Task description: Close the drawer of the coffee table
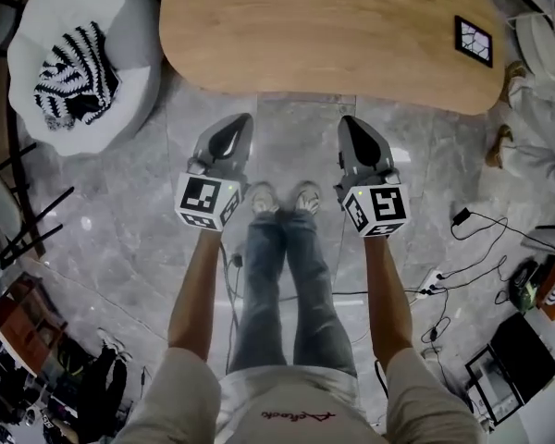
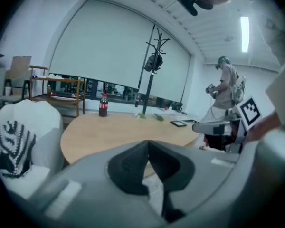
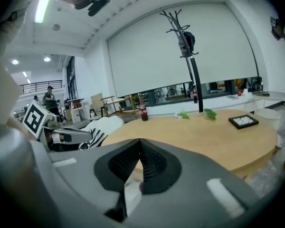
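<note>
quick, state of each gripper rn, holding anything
Left gripper: closed, jaws together at the tips, holding nothing.
Right gripper: closed, jaws together at the tips, holding nothing.

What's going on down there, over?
Left gripper, right gripper shut, empty. Coffee table ahead, untouched; drawer not in sight. Nothing between grippers and table.

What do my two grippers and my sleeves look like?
Both the left gripper and right gripper are grey tapered shells with dark ridged pads, each carrying a white cube with black square markers. You wear short pale sleeves.
</note>
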Tool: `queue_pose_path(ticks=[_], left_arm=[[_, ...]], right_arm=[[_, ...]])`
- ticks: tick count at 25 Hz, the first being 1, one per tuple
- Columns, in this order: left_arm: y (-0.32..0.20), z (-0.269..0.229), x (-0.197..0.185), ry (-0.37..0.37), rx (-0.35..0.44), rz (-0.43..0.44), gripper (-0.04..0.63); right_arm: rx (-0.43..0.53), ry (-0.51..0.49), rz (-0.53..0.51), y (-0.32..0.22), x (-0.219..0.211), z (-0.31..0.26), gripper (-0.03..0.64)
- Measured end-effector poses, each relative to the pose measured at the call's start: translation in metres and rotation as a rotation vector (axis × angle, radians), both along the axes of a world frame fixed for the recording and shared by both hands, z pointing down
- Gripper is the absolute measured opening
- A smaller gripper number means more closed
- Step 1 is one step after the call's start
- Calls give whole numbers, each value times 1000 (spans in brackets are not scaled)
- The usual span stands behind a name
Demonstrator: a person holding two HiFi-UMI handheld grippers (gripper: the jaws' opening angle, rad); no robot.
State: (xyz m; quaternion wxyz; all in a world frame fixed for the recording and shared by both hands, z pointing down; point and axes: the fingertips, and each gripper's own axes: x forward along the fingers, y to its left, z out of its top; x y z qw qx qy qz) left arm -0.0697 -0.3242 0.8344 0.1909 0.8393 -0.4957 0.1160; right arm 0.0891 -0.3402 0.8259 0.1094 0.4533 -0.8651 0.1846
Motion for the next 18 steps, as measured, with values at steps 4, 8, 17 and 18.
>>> queue_pose_path(ticks=[4,8,17,18], left_arm=[[10,-66,7,-9,28,-1,-2],[31,-132,18,-17,57,-4,-2],[60,-285,34,-11,143,-14,-2],[62,-299,36,-13,155,-10,-2]], right_arm=[[73,19,-10,6,0,-74,6],[99,-1,0,24,6,-144,5],[138,-34,51,59,36,-288,6],[143,-36,59,62,41,-302,6]])
